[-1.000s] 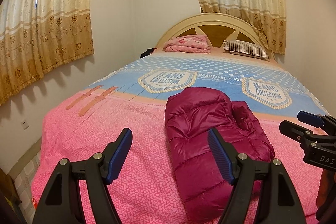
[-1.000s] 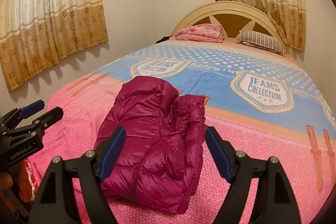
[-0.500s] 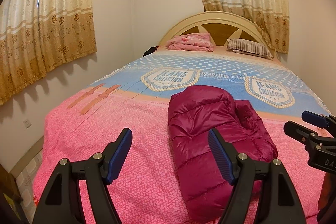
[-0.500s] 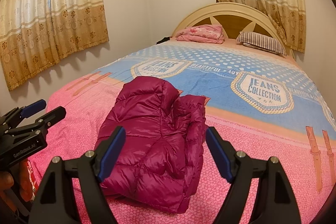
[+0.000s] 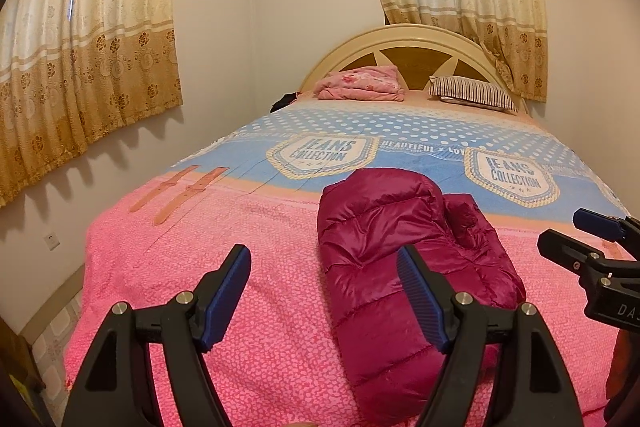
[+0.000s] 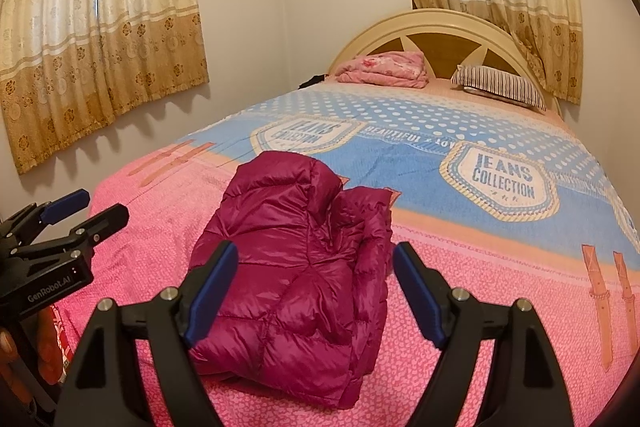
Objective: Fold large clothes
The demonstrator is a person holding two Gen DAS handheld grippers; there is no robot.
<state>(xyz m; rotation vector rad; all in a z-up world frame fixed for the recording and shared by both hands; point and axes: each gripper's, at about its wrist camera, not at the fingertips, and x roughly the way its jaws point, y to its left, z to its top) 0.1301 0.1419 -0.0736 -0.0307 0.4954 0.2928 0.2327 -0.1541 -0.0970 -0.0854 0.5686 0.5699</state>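
A magenta puffer jacket (image 5: 404, 251) (image 6: 296, 259) lies folded into a thick bundle on the pink end of the bed (image 5: 224, 267) (image 6: 480, 291). My left gripper (image 5: 324, 263) hangs above the bedspread just left of the bundle, open, with nothing between its blue pads. My right gripper (image 6: 314, 259) hovers over the near part of the bundle, open too and apart from the fabric. Each gripper shows in the other's view: the right gripper (image 5: 576, 231) at the right edge, the left gripper (image 6: 84, 211) at the left edge.
At the head of the bed lie a folded pink blanket (image 5: 360, 89) and a striped pillow (image 5: 472, 93) against a curved headboard (image 5: 408, 43). Curtains (image 5: 84, 39) hang on the left wall and behind the headboard. The bed's left edge drops to a tiled floor (image 5: 52, 343).
The left wrist view has shifted slightly, so the jacket and bed sit a little further right in it. The jacket lies as before and both grippers stay open.
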